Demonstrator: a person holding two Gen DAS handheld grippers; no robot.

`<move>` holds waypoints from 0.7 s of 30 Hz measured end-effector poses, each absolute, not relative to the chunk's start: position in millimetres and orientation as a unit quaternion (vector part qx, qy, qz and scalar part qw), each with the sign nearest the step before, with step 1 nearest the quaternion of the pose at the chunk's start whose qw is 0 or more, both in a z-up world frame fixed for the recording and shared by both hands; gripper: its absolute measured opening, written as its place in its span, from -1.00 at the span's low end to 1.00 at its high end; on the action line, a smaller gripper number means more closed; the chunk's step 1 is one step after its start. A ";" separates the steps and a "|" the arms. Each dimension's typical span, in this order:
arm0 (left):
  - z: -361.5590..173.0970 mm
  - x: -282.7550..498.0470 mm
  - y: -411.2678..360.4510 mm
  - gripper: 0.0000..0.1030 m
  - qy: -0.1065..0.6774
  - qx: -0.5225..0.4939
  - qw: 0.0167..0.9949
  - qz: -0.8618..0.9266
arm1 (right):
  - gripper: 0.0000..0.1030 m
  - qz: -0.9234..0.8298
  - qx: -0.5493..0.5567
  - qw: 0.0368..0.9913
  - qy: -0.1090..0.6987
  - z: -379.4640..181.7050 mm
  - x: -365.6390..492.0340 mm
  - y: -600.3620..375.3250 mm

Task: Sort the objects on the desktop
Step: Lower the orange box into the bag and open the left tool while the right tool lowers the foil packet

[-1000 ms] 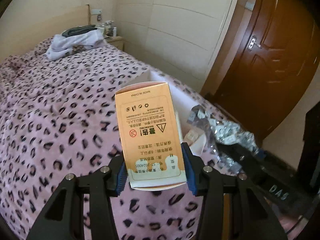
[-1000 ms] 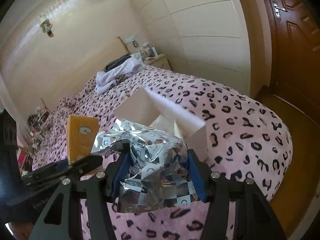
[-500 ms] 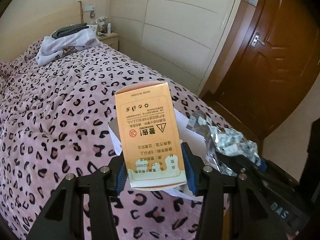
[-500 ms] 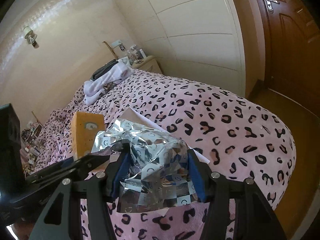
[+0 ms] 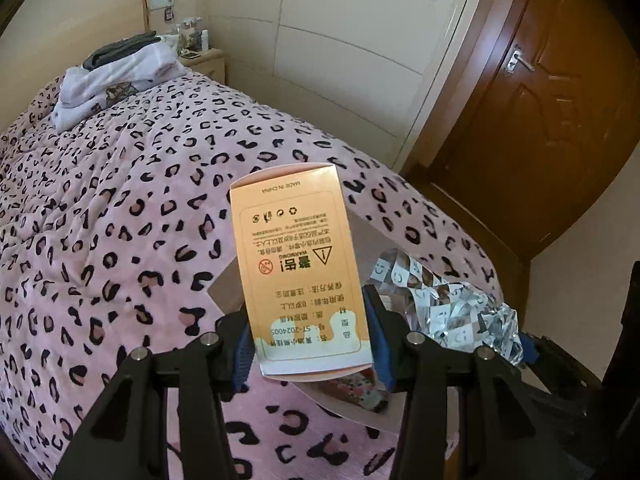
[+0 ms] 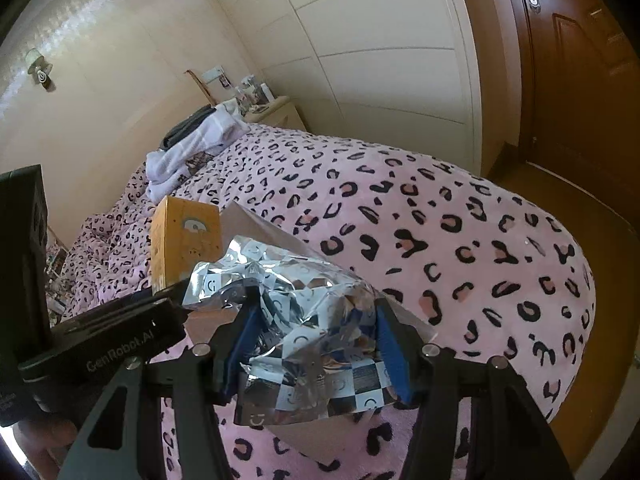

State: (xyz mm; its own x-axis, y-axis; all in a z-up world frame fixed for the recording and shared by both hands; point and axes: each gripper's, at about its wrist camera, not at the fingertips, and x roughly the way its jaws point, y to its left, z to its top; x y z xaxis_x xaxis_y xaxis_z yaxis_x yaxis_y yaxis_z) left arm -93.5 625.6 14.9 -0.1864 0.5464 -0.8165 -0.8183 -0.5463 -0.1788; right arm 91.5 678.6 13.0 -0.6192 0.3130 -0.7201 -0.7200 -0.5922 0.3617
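My left gripper (image 5: 310, 342) is shut on an upright orange carton (image 5: 298, 268) with printed text; its blue pads press both sides. The carton hangs over an open cardboard box (image 5: 224, 284) lying on the pink leopard-print bed (image 5: 120, 220). My right gripper (image 6: 314, 342) is shut on a crinkled silver foil bag (image 6: 296, 320) with a checker pattern. In the left wrist view the foil bag (image 5: 444, 304) shows just right of the carton. In the right wrist view the orange carton (image 6: 186, 244) stands left of the bag, with the left gripper's body below it. The box's inside is mostly hidden.
Folded white and dark clothes (image 5: 116, 76) lie at the head of the bed, by a nightstand (image 5: 204, 60) with small bottles. A white wardrobe (image 5: 340, 40) lines the far wall. A brown wooden door (image 5: 552, 100) stands to the right, beyond the bed's edge.
Both grippers have travelled over the bed with their loads and sunk a little. The cardboard box now lies closer beneath them, mostly hidden behind the carton and the bag.
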 end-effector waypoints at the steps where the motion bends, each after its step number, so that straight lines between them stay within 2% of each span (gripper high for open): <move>1: 12.4 -94.8 625.3 -0.06 0.151 -0.451 0.451 0.755 | 0.12 0.837 -0.310 0.308 0.330 10.6 89.6 679.0; 3: 5.9 -97.0 625.1 -0.12 0.149 -0.456 0.448 0.754 | 0.12 0.834 -0.315 0.310 0.329 5.4 86.4 679.6; 9: -12.6 -96.9 625.6 -0.12 0.156 -0.463 0.440 0.753 | 0.12 0.827 -0.329 0.314 0.331 -10.3 85.0 680.9; 21: -13.8 -92.1 622.6 -0.12 0.165 -0.452 0.435 0.761 | 0.13 0.830 -0.335 0.316 0.314 -11.3 85.2 677.0</move>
